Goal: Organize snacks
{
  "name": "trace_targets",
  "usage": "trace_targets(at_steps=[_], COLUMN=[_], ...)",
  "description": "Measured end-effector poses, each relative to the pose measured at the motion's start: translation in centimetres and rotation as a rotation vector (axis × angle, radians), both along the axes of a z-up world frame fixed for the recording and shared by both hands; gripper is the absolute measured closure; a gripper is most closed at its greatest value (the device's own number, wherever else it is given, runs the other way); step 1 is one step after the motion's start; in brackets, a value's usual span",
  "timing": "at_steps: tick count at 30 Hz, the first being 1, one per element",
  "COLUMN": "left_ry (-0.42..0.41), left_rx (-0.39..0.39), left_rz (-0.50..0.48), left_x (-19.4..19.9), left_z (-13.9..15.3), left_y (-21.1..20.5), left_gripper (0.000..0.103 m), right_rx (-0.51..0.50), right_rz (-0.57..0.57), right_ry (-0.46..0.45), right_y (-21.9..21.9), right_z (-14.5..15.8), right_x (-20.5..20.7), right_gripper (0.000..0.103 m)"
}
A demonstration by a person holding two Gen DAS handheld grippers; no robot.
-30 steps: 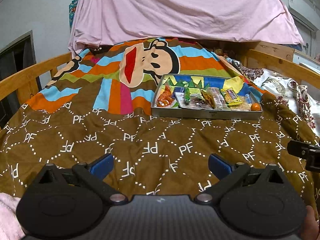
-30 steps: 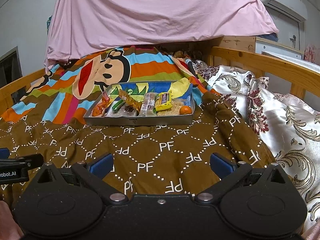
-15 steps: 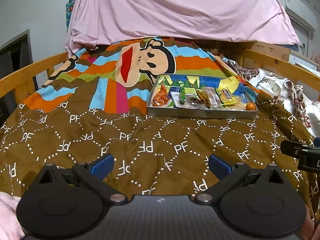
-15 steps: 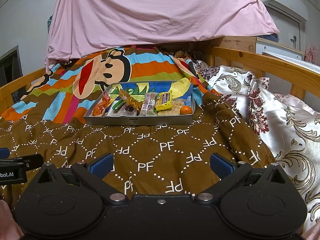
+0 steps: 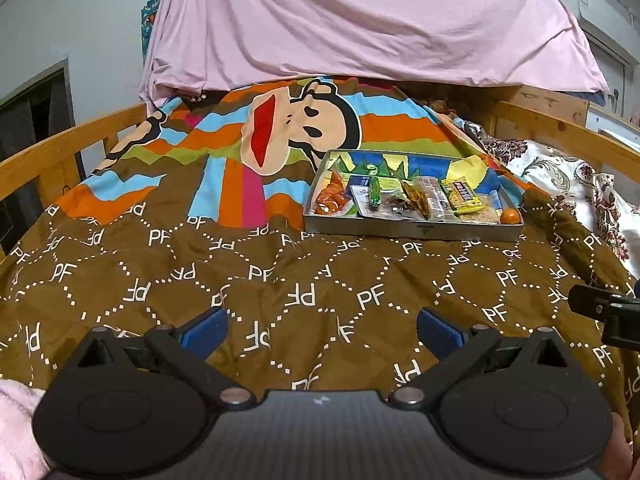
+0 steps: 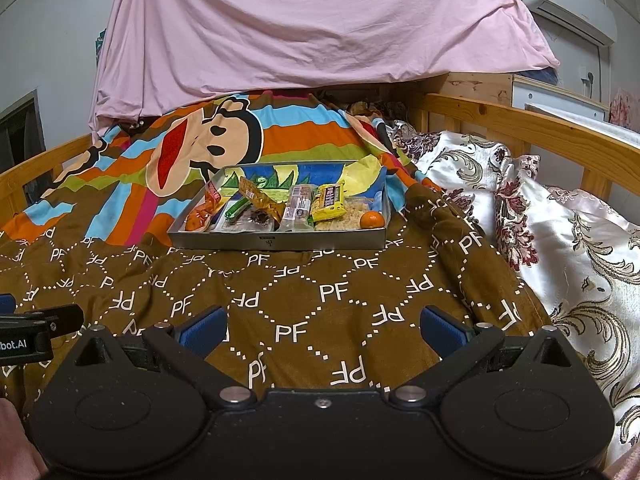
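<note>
A shallow metal tray [image 5: 412,231] [image 6: 276,239] rests on the bed, well ahead of both grippers. Inside lie several snacks: an orange packet [image 5: 330,200] at the left, a green stick [image 5: 374,192], a clear-wrapped bar [image 6: 299,207], a yellow bar [image 5: 462,197] [image 6: 328,200] and a small orange fruit [image 5: 511,216] [image 6: 371,219] at the right corner. My left gripper [image 5: 320,330] is open over the brown blanket, holding nothing. Just as wide open and empty is my right gripper [image 6: 322,330]; part of it shows in the left wrist view's right edge.
A brown "PF" blanket [image 5: 280,288] with a striped monkey print covers the bed. Wooden rails [image 5: 72,140] [image 6: 540,128] run along both sides. A floral satin quilt [image 6: 560,240] lies to the right. A pink sheet [image 6: 300,28] hangs behind.
The left wrist view has shifted slightly, so the tray sits a little more to the left and farther off. The right gripper has barely moved. Both stay open.
</note>
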State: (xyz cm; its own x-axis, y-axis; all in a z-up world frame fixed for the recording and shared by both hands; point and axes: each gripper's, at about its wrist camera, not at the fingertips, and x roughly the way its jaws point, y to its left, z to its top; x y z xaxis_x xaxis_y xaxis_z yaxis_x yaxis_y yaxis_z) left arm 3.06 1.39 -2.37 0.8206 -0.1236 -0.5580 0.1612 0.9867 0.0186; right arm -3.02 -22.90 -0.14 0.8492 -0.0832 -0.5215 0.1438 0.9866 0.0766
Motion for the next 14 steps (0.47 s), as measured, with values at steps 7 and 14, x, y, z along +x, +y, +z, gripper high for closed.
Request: trace_targets(at_steps=[7,14], left_ry=[-0.001,-0.002], left_rx=[-0.001,0.006], left_rz=[-0.007,-0.006], left_x=[-0.01,-0.03], left_z=[-0.01,0.01], left_y=[-0.07,-0.20], left_gripper=[0.000,0.000], right_rx=[-0.001,-0.002], right_rz=[0.001,0.000], right_ry=[0.001,0.002], right_y=[0.03,0.08], right_z=[0.00,0.03], right_x=[0.00,0.01], right_gripper=[0.001,0.001])
